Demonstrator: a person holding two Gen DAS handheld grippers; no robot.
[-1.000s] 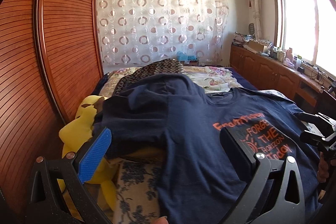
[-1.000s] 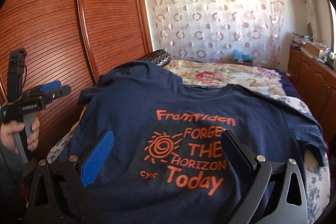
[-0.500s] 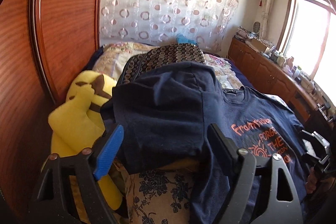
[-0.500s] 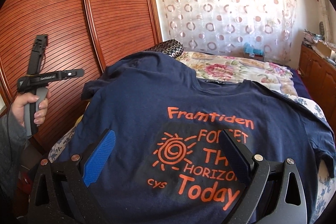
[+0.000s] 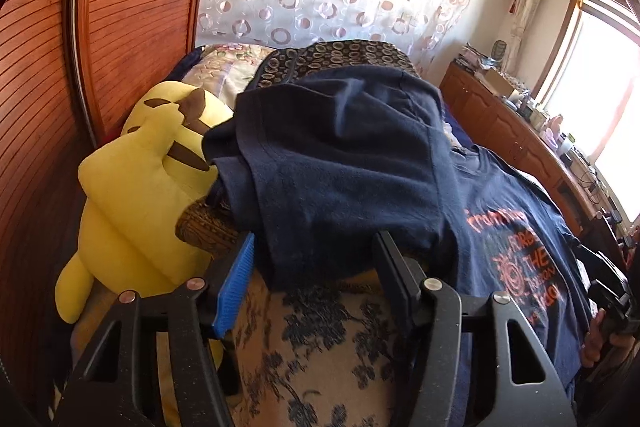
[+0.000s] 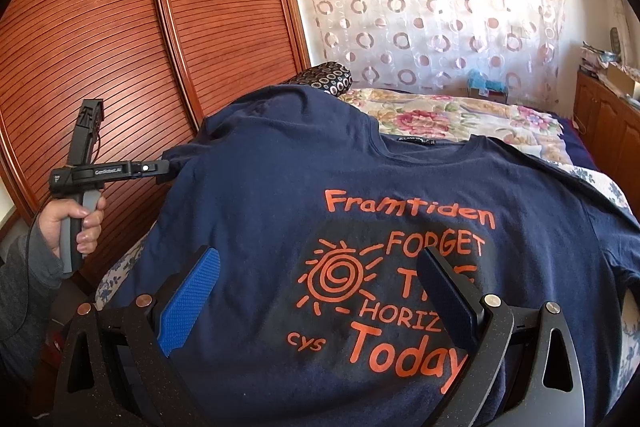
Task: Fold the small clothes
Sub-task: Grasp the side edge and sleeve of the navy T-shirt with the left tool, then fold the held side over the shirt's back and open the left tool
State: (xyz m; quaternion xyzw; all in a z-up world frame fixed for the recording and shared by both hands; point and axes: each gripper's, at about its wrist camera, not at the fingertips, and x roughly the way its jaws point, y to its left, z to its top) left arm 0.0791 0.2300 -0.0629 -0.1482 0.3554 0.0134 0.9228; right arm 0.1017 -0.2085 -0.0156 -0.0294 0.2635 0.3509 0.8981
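Note:
A navy T-shirt with orange print lies spread face up on the bed. Its left sleeve hangs over a raised pillow at the bed's left side. My left gripper is open, its fingers either side of the sleeve's lower edge, not closed on it. It also shows in the right wrist view at the sleeve, held by a hand. My right gripper is open and empty, hovering over the printed chest.
A yellow plush toy sits left of the sleeve against the wooden wardrobe doors. A patterned pillow lies behind the shirt. A floral bedspread covers the bed. A wooden cabinet lines the right wall.
My left gripper has moved left and forward to the shirt's left sleeve, and its fingers now straddle the sleeve edge. My right gripper has moved slightly closer over the print.

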